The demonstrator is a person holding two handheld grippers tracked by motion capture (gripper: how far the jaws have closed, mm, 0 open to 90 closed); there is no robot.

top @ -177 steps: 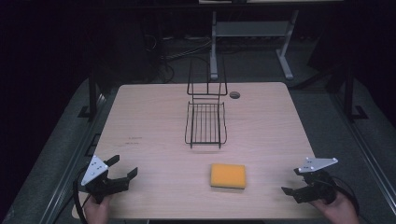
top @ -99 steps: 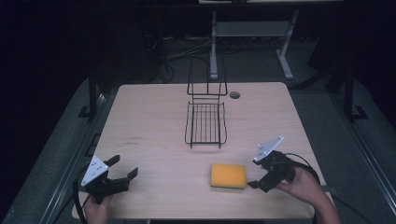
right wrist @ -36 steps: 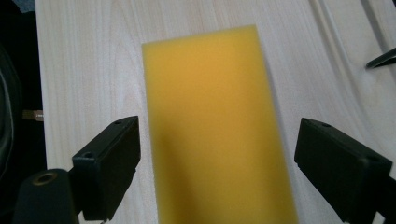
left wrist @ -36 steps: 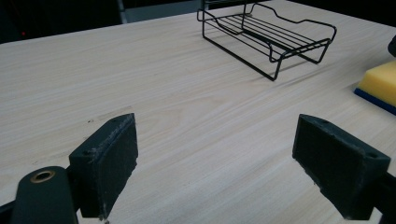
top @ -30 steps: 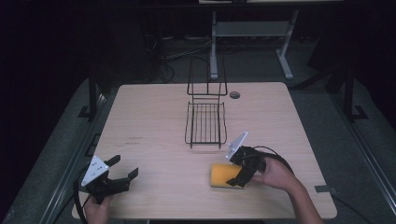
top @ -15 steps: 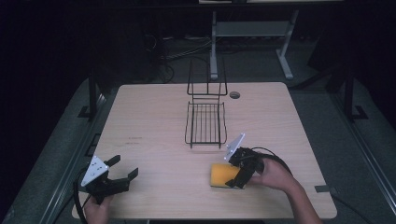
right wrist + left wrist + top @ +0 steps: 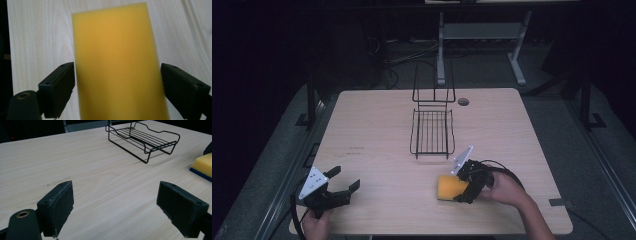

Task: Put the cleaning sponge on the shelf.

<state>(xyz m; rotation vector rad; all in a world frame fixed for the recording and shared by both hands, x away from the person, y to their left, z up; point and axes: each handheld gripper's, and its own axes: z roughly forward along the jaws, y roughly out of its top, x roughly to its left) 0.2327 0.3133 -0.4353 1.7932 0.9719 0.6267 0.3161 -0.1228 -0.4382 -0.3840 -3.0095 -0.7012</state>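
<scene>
A yellow sponge (image 7: 450, 186) with a blue underside lies flat on the wooden table (image 7: 377, 125), front and right of centre. My right gripper (image 7: 461, 186) is open and straddles the sponge's right end, one jaw on each long side. In the right gripper view the sponge (image 7: 116, 62) spans almost the whole gap of the right gripper (image 7: 116, 92); both pads sit right beside its edges without squeezing it. My left gripper (image 7: 344, 178) rests open at the front left corner, holding nothing. In the left gripper view the left gripper (image 7: 115, 207) faces bare wood, with the sponge (image 7: 203, 163) far right.
A black wire rack (image 7: 432, 131) with an upright back stands mid-table, just beyond the sponge; it appears as the rack (image 7: 142, 140) in the left gripper view. A small round hole (image 7: 463, 101) sits near the far edge. The right gripper's cable (image 7: 507, 170) loops beside the hand.
My right gripper has travelled from the front right edge leftward to the sponge and now has its jaws around it. The left gripper has stayed put.
</scene>
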